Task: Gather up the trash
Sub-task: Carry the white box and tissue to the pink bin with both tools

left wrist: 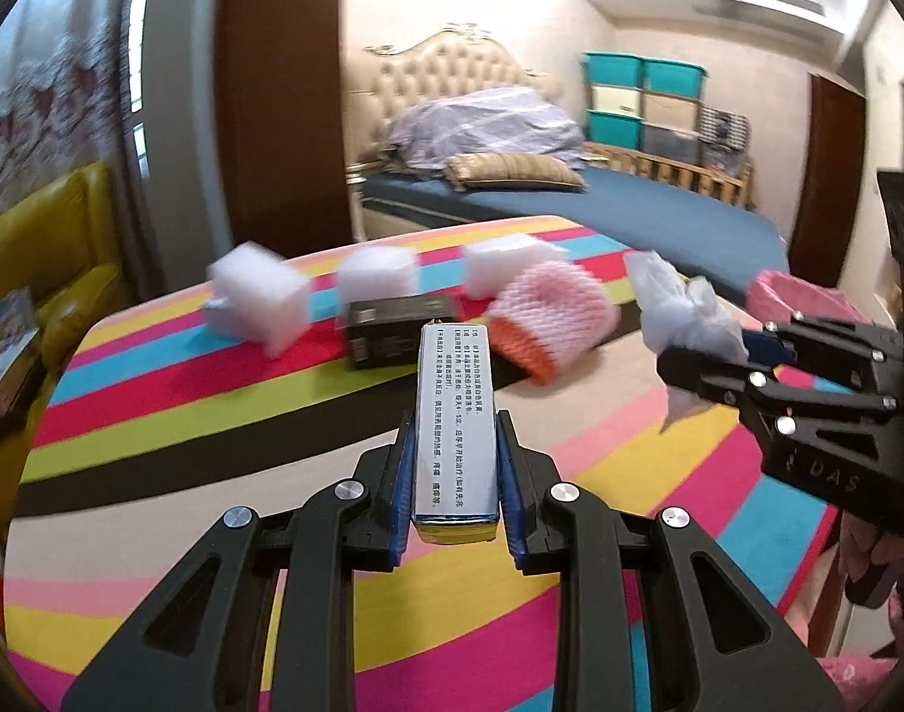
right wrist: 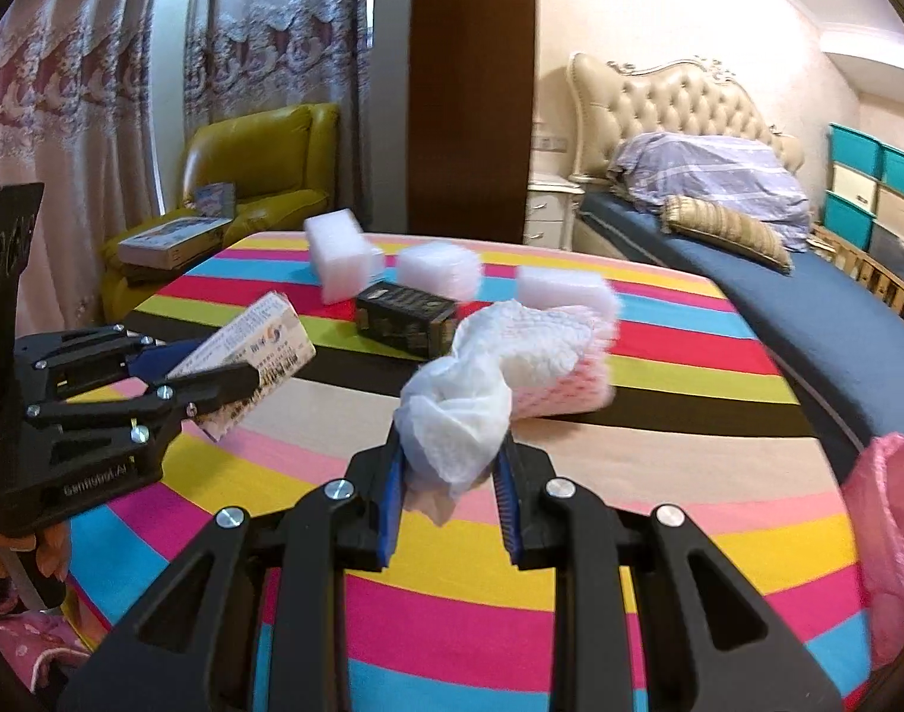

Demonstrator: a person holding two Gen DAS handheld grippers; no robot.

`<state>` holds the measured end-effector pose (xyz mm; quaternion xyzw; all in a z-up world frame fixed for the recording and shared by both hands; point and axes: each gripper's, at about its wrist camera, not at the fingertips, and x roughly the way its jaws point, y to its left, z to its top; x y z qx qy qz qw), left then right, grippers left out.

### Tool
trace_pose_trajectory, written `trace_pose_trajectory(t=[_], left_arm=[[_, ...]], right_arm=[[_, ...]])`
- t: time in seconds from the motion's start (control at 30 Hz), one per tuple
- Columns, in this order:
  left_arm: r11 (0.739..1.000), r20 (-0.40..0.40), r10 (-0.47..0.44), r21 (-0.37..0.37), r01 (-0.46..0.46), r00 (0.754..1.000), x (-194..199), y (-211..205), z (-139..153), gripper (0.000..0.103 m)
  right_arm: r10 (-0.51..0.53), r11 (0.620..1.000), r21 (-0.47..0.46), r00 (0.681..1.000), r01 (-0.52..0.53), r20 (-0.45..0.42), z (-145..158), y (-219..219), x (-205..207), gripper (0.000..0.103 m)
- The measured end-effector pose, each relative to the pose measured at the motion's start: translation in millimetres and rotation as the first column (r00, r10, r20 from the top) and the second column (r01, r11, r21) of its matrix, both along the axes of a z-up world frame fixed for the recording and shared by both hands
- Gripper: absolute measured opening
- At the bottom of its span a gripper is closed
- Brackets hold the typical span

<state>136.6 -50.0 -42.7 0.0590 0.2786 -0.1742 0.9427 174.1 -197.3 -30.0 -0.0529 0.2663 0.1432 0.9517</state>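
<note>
A striped tabletop (left wrist: 155,415) is strewn with foam blocks (left wrist: 256,302), a dark box (left wrist: 392,332) and pink netting (left wrist: 546,320). Above it, a carton (left wrist: 454,421) is clamped in the left tongs (left wrist: 454,474) — a crumpled tissue (right wrist: 457,403) in the right tongs (right wrist: 452,474).

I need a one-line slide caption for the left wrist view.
Left gripper shut on a slim printed box; right gripper holds crumpled tissue above the striped table.

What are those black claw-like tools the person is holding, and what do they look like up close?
They are two matching handheld grippers. The left gripper and right gripper are matte black plastic, built from linked bars joined by shiny silver bolts. Each has two fingers lined with ridged blue pads. White lettering is printed on the side of each body. No cables show.
</note>
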Motion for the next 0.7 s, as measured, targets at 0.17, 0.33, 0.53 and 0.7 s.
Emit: trace_pose_trajectory(t=[0.17, 0.33, 0.53, 0.7], left_arm=[[0.997, 0.006, -0.080, 0.019, 0.080, 0.997, 4, -37, 5, 0.026], [0.979, 0.012, -0.201, 0.036, 0.200, 0.980, 4, -88, 9, 0.026], [0.939, -0.021, -0.344, 0.003, 0.344, 0.939, 13, -158, 11, 0.026], [0.893, -0.039, -0.449, 0.004, 0.450, 0.892, 23, -221, 12, 0.026]], right_arm=[[-0.064, 0.998, 0.002, 0.998, 0.064, 0.025, 6, -37, -12, 0.026], [-0.130, 0.991, 0.001, 0.990, 0.130, 0.047, 11, -75, -27, 0.026], [-0.251, 0.968, -0.008, 0.966, 0.252, 0.062, 12, -136, -45, 0.026], [-0.379, 0.925, -0.006, 0.923, 0.380, 0.062, 10, -205, -60, 0.026]])
